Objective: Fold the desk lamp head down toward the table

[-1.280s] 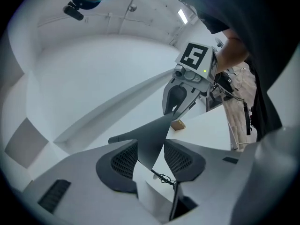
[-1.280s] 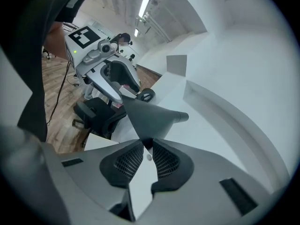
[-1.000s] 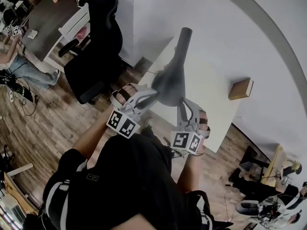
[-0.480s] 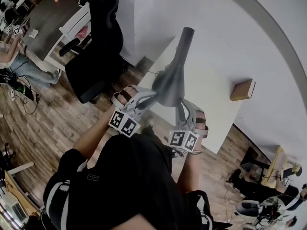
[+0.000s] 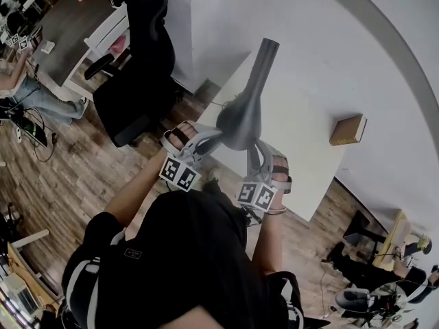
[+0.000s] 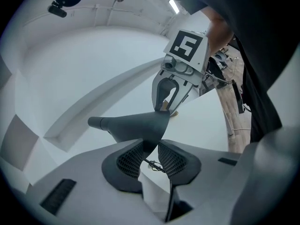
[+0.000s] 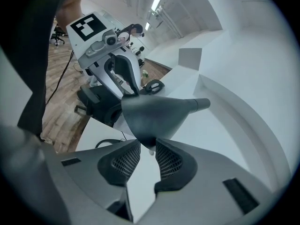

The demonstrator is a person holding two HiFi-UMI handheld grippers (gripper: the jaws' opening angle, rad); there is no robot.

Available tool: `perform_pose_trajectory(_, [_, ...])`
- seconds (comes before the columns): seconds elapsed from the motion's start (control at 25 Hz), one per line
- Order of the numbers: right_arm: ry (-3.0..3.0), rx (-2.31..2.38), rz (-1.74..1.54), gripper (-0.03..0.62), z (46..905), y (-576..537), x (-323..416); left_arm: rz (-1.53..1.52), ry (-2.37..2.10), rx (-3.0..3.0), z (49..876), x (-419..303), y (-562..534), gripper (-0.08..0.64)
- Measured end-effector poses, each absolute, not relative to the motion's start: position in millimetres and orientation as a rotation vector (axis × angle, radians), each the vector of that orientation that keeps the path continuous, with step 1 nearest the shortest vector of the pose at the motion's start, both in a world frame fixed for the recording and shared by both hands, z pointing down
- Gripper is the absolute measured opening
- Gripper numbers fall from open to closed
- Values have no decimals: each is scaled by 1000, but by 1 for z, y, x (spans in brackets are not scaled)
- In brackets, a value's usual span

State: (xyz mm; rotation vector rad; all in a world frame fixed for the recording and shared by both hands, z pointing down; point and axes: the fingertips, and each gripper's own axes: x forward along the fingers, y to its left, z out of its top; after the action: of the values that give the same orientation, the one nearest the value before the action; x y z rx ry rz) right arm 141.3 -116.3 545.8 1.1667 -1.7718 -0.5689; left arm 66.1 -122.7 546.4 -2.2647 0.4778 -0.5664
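Observation:
The dark grey cone-shaped lamp head [image 5: 240,118] hangs over the white table [image 5: 302,142], with its neck [image 5: 264,53] running away from me. My left gripper [image 5: 218,134] pinches the shade's rim on the left. In the left gripper view the rim of the lamp head [image 6: 136,124] sits pressed between the left gripper's [image 6: 151,146] pads, whose jaws have just eased a little. My right gripper [image 5: 255,148] is at the opposite rim. Its jaws have just been opening, and the lamp head's [image 7: 154,114] edge dips loosely between the right gripper's [image 7: 147,146] pads.
A brown book [image 5: 345,127] lies on the table's right side. A black office chair [image 5: 137,67] stands on the wood floor left of the table. A black cable [image 7: 101,143] loops near the table's edge. A person [image 5: 27,88] sits far left.
Both grippers and the lamp head have sunk a little toward the table. The right gripper's marker cube has shifted up and left in the head view.

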Motion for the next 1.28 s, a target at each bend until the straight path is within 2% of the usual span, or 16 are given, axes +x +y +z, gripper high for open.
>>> perform_pose_trajectory(1.28, [-1752, 1125, -556, 133, 593, -156, 157, -727, 547, -2090, 598, 83, -166, 120])
